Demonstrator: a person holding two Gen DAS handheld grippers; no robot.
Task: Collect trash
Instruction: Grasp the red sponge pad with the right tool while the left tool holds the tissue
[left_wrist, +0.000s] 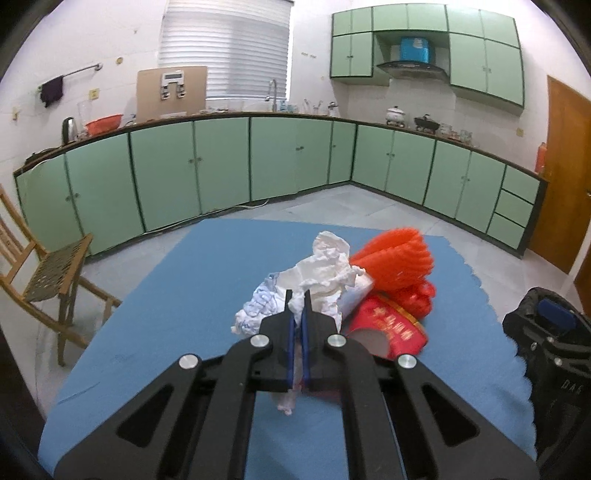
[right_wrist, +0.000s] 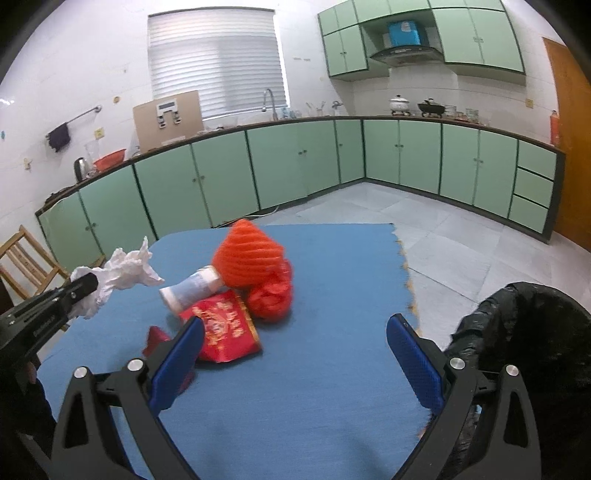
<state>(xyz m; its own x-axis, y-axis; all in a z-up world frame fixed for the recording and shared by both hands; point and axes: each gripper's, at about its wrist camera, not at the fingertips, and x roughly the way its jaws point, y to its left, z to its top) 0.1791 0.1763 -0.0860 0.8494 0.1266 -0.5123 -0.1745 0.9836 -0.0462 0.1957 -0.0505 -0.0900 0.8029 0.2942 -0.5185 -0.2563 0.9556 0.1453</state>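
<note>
- Gold characters on red packet (right_wrist: 225, 328), blurred, unreadable.
- Left gripper (left_wrist: 297, 295) clamped on crumpled white tissue (left_wrist: 325, 266), lifted off blue mat (left_wrist: 177, 295).
- Right gripper (right_wrist: 295, 350) wide apart, empty, above mat.

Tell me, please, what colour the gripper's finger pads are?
Blue, textured pads, clearest in the right wrist view.

Bench cloth (right_wrist: 332, 280): plain blue. Crumpled tissue (right_wrist: 125, 271): white. Honeycomb paper lantern (right_wrist: 247, 254): orange-red, ribbed. Flat packet (right_wrist: 225, 328): red with gold lettering. Plastic bag (right_wrist: 271, 297): red. Small bottle (right_wrist: 192, 290): white with pale blue label. Bin liner (right_wrist: 524, 332): black. Gripper bodies black, pads (right_wrist: 415, 362) blue, dimpled. Cabinets (right_wrist: 295, 162): mint green, dark trim.
</note>
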